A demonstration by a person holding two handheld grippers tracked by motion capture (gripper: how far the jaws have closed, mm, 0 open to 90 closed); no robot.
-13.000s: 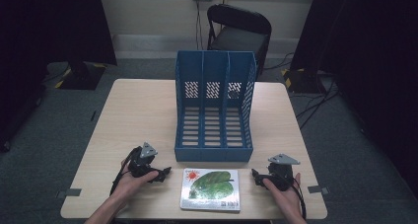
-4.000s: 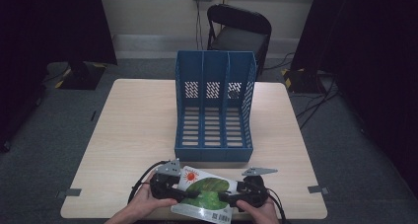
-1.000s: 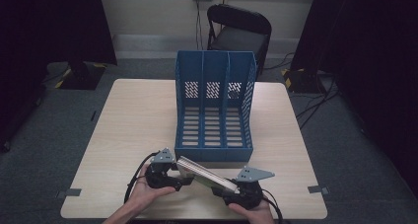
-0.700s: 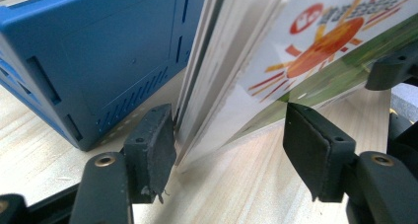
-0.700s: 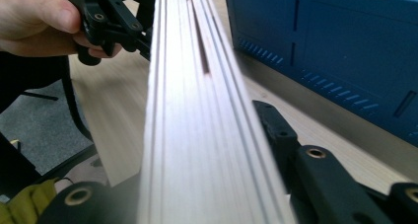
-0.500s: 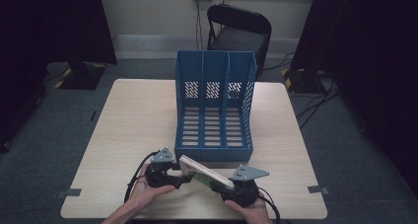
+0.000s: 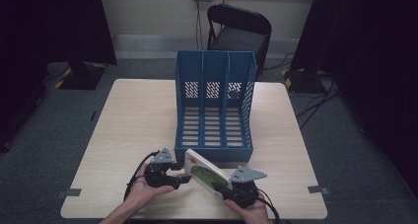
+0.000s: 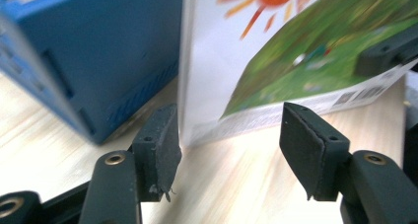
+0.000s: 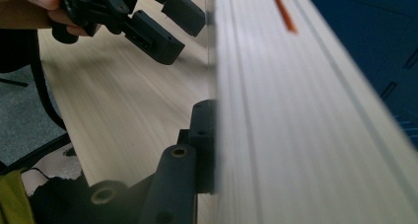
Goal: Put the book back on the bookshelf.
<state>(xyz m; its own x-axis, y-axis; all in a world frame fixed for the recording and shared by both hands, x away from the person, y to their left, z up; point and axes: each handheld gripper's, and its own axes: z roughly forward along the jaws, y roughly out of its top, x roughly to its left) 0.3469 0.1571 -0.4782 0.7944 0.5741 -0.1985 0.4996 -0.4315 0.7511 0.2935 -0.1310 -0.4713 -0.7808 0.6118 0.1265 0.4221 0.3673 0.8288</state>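
One book (image 7: pixel 207 175) between right fingers (image 9: pixel 204 145)

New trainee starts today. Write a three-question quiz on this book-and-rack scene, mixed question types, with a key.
1. True or false: the left gripper is clamped on the book.
2. Which gripper holds the book? A) left B) right
3. How many compartments has the blue file rack?

Key: 1. False, its jaws stand open near the book's corner. 2. B. 3. Three.

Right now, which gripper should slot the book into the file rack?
Right gripper: it looks shut on the tilted book, before the blue rack. The left gripper is open beside it, so probably guides.
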